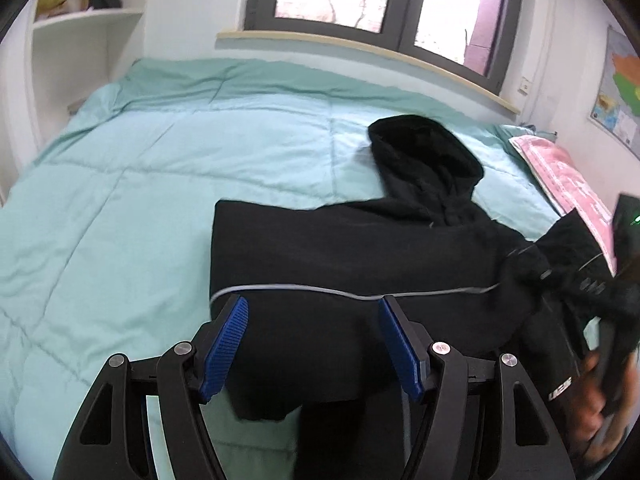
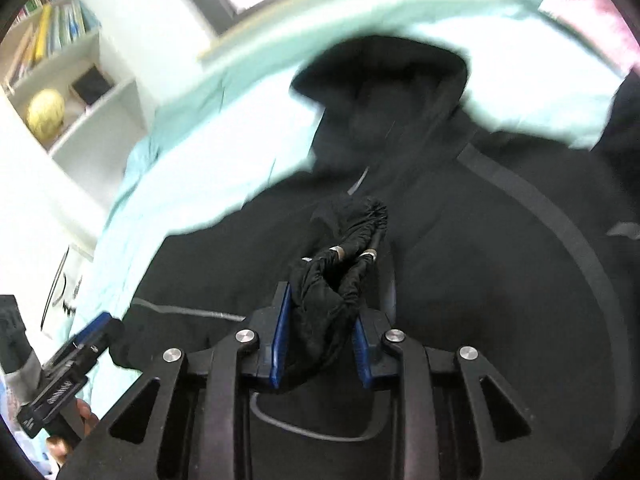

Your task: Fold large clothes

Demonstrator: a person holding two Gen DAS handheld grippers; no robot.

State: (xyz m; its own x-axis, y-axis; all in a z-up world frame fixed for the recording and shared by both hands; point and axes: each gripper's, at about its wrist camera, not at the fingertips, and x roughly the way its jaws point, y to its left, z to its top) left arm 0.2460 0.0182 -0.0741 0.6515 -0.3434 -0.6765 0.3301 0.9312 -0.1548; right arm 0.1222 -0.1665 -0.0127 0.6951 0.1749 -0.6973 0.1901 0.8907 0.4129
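We found the black hooded jacket (image 1: 352, 256) lying spread on the mint-green quilt (image 1: 140, 184) of the bed, toward the right half of the bed as the left wrist camera saw it, its hood (image 1: 424, 156) pointing away toward the window wall and a thin pale stripe (image 1: 340, 291) running across its body. The left side of the jacket looked already turned in, giving a straight vertical edge there. Our left gripper (image 1: 314, 312) hovered over the lower body of the jacket with its blue-padded fingers (image 1: 228, 336) spread wide and nothing between them. From the right wrist camera, our right gripper (image 2: 320, 312) was pinching a bunched wad of black fabric, seemingly a sleeve cuff (image 2: 344, 256), which stuck up and forward out of the jaws above the chest of the jacket; the blue pads (image 2: 280, 336) pressed against it from both sides. That view was blurred toward the top, so we could not tell the hood's outline sharply there. In the left wrist view the right gripper showed at the far right edge, dark and partly hidden by the raised sleeve. A pink pillow (image 1: 568, 180) lay at the right end of the bed, beside the jacket's shoulder. A white shelf (image 2: 84, 92) stood by the bed's far-left corner, carrying a yellow ball (image 2: 46, 114) and a row of books (image 2: 52, 32). A map (image 1: 620, 92) hung on the right wall.
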